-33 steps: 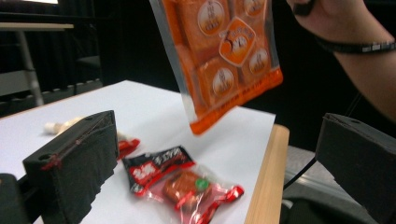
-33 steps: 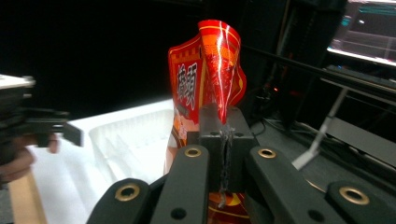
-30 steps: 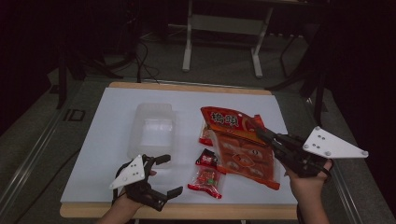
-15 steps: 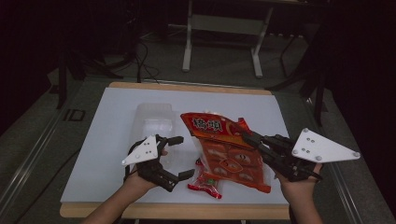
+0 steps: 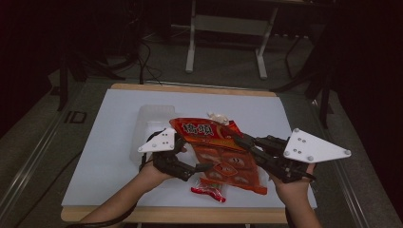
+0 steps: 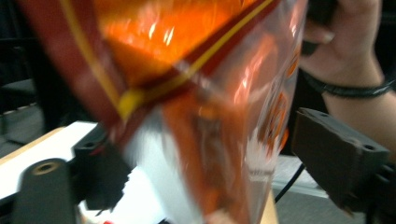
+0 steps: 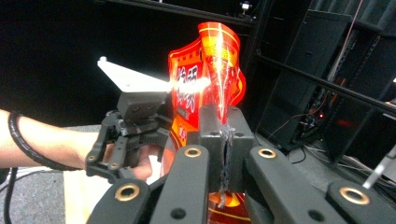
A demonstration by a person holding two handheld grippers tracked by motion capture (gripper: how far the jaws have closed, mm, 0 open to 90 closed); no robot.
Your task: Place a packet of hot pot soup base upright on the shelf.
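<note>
Where the bag hangs: the red snack bag (image 5: 221,152) is lifted off the counter (image 5: 104,142), slanting between the two grippers, its printed top toward the far side.
Right gripper: the right gripper (image 5: 237,137) is clamped tight on the bag's edge; its own view shows the two jaws pressed together with the crinkled seam pinched between them and the bag standing up past the tips.
Left gripper: the left gripper (image 5: 195,154) has its jaws part-way apart, and they have just been closing. The bag's lower half hangs between them. In its own view one jaw lies close against the film and the other stands clear of it, so it has no grip yet.
High view alone: a small red packet (image 5: 209,191) lies on the counter below the bag, nearer the person than either gripper, and a clear plastic tray (image 5: 142,128) sits just beyond the left gripper.
Left gripper view alone: blurred orange film close up, with the right hand (image 6: 345,51) and a dark wristband behind it.
Right gripper view alone: the left gripper comes in from the side, level with the bag's middle.
Hand pose: both forearms reach in from the near edge, the grippers pointing inward toward each other, and each grey plate faces up.
</note>
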